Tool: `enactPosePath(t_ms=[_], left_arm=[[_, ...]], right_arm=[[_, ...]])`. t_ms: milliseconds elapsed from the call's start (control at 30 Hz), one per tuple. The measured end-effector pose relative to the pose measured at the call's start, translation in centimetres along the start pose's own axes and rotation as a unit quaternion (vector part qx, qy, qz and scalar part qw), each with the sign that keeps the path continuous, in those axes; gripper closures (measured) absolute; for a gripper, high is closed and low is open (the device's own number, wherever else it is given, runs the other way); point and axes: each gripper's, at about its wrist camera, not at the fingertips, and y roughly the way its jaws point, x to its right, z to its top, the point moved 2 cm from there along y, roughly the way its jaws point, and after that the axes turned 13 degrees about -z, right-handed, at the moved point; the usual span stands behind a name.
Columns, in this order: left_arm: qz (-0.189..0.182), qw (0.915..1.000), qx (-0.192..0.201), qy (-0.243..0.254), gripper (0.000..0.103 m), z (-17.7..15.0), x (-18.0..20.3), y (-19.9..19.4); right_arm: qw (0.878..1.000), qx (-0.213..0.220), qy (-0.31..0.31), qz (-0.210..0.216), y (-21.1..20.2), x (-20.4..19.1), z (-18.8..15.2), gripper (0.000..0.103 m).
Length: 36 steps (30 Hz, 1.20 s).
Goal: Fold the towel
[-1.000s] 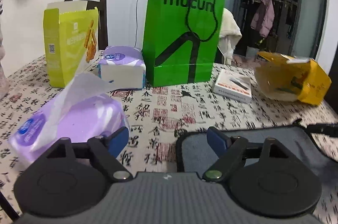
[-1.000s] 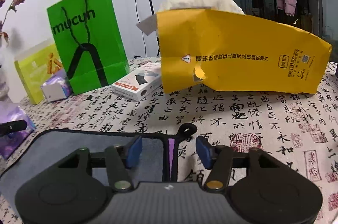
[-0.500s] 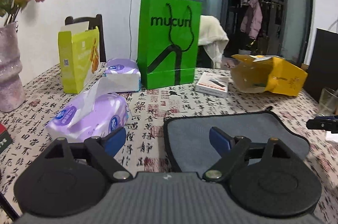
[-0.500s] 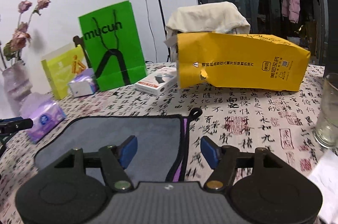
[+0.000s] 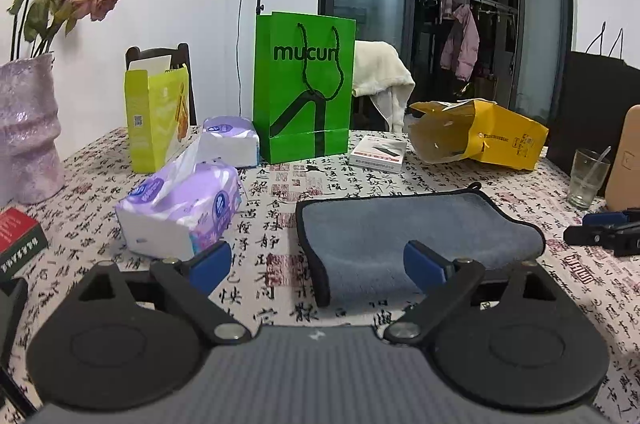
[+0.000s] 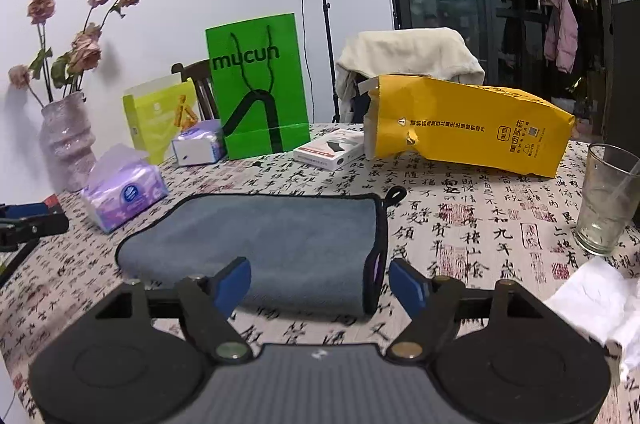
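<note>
A grey towel (image 5: 400, 232) with black trim lies folded on the patterned tablecloth; it also shows in the right wrist view (image 6: 272, 244), with a hanging loop at its far right corner. My left gripper (image 5: 320, 264) is open and empty, just in front of the towel's near left corner. My right gripper (image 6: 320, 282) is open and empty, in front of the towel's near right corner. Neither gripper touches the towel. The right gripper's tips show at the right edge of the left wrist view (image 5: 600, 234).
A purple tissue pack (image 5: 180, 208) lies left of the towel. A green paper bag (image 5: 304, 88), a yellow-green box (image 5: 156, 120), a white box (image 5: 378, 152) and a yellow bag (image 5: 480, 136) stand behind. A glass (image 6: 608, 200) and crumpled paper (image 6: 596, 304) are on the right; a vase (image 5: 24, 128) stands left.
Both grippers have pulled back and up from the towel, staying open. The whole folded towel and more of the table have come into view.
</note>
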Motion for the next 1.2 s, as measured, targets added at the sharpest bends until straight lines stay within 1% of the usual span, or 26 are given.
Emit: enactPosePath(t_ms=[100, 233, 367, 500, 567, 767, 1033, 1133, 1200], left_arm=[[0.005, 1.0, 0.007, 0.002, 0.003, -0.6, 0.2, -0.7], [0.007, 0.9997, 0.02, 0.007, 0.0, -1.4, 0.2, -1.7], [0.014, 0.9996, 0.024, 0.002, 0.0, -1.9, 0.1, -2.4], [0.019, 0.9992, 0.034, 0.006, 0.0, -2.4, 0.1, -3.5], [0.02, 0.9991, 0.036, 0.007, 0.0, -2.7, 0.2, -4.0], [0.02, 0.999, 0.04, 0.008, 0.0, -3.6, 0.8, -5.4], [0.008, 0.9986, 0.049, 0.018, 0.0, -5.0, 2.3, -7.9], [0.004, 0.9987, 0.049, 0.013, 0.0, -5.5, 2.6, -8.9], [0.01, 0.9988, 0.046, 0.01, 0.0, -5.9, 2.8, -9.5]], right_arm=[[1.0, 0.003, -0.003, -0.003, -0.8, -0.5, -0.6, 0.025], [1.0, 0.015, 0.005, -0.011, -1.9, -0.6, -1.4, 0.011], [1.0, 0.018, 0.011, -0.022, -2.7, -0.6, -2.1, 0.01], [0.999, 0.022, 0.024, -0.024, -3.7, -0.7, -2.8, 0.009], [0.999, 0.024, 0.027, -0.027, -4.3, -1.0, -3.3, 0.004], [0.999, 0.035, 0.014, -0.035, -6.3, -2.4, -4.3, 0.003], [0.999, 0.04, -0.007, -0.034, -9.3, -4.7, -6.0, 0.003], [0.998, 0.043, -0.008, -0.034, -10.5, -5.3, -6.6, 0.002], [0.998, 0.044, -0.002, -0.033, -11.4, -5.5, -7.2, 0.002]])
